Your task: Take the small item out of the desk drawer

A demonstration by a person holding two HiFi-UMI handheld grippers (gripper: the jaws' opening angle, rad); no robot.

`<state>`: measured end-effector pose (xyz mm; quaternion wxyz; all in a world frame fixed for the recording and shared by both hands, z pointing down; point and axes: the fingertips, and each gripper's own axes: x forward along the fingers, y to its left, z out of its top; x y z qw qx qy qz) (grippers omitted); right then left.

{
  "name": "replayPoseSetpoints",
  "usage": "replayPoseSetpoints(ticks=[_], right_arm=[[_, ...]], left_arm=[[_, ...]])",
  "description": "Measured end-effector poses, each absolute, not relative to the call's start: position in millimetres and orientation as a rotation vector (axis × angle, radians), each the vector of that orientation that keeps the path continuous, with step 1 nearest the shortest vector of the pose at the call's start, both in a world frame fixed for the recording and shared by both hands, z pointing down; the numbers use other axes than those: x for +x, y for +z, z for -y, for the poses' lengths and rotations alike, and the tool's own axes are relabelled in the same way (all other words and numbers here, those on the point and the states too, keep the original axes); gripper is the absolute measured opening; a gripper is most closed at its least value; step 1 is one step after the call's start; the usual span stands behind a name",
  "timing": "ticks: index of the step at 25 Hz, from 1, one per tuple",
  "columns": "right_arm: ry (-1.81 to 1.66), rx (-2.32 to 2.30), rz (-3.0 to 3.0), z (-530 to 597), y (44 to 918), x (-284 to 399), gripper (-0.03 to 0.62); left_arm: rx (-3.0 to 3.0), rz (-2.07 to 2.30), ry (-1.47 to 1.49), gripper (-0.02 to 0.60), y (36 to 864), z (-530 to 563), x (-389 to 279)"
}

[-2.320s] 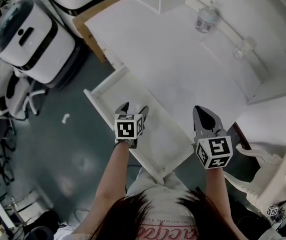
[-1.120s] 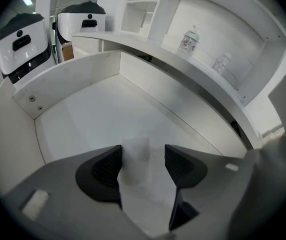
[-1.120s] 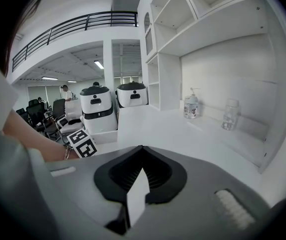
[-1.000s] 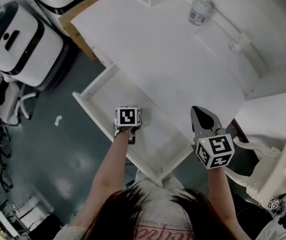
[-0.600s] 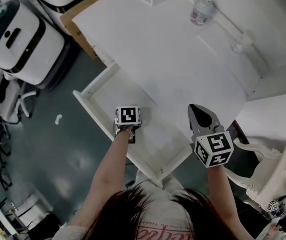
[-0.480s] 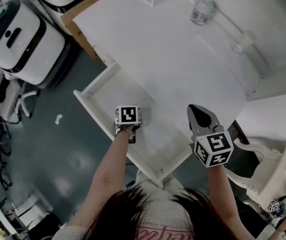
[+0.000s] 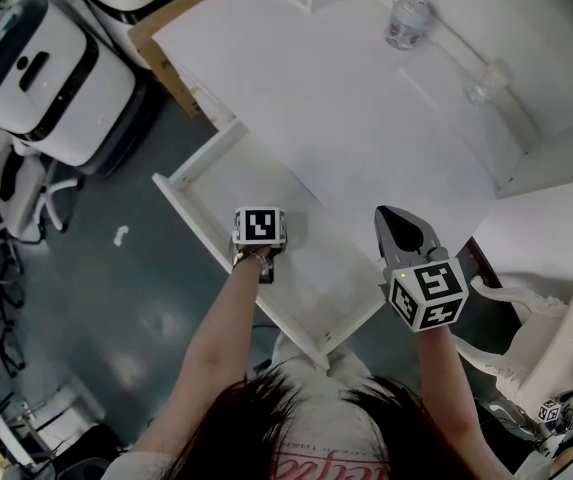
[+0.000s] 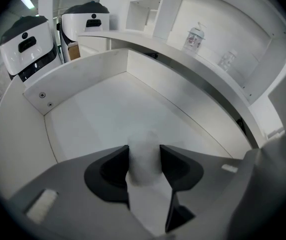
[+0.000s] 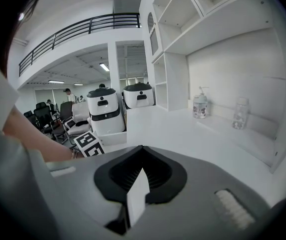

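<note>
Small item, pale and blurred, sits between the jaws of the left gripper, low inside the drawer near its front wall. The jaws have just been closing and pinch it (judged ready for lifting). The left forearm reaches steeply down into the drawer. The right gripper, jaws together and empty, hovers just beside the drawer at the counter edge, clear of the work.

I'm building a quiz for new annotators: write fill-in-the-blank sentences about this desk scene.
1. The left tongs reach into the open ____.
2. The small item between them is ____ in colour.
3. The right tongs are ____ and empty.
Missing words: drawer; white; shut.
The left tongs have just been closing on that item.
</note>
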<state>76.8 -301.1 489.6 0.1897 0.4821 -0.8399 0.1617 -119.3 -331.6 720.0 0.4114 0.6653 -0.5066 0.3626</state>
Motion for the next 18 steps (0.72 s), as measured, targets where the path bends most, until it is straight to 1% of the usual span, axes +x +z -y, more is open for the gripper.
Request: replayPoseSetpoints(ticks=[3, 7, 18], right_arm=[[0.451, 1.36, 2.361, 296.9, 487.9, 77.5, 0.002], [0.444, 1.376, 2.367, 290.6, 482.7, 77.0, 0.002], [0.4, 1.388, 2.417, 282.6, 458.6, 77.4, 0.002]], left_arm=[[1.666, 1.316, 0.909, 0.199, 712.7, 331.3, -126.4], [1.69, 1.271, 0.864, 0.199, 706.0, 324.6, -115.4], [1.72, 1.338, 0.832, 0.199, 673.3, 320.9, -119.5]])
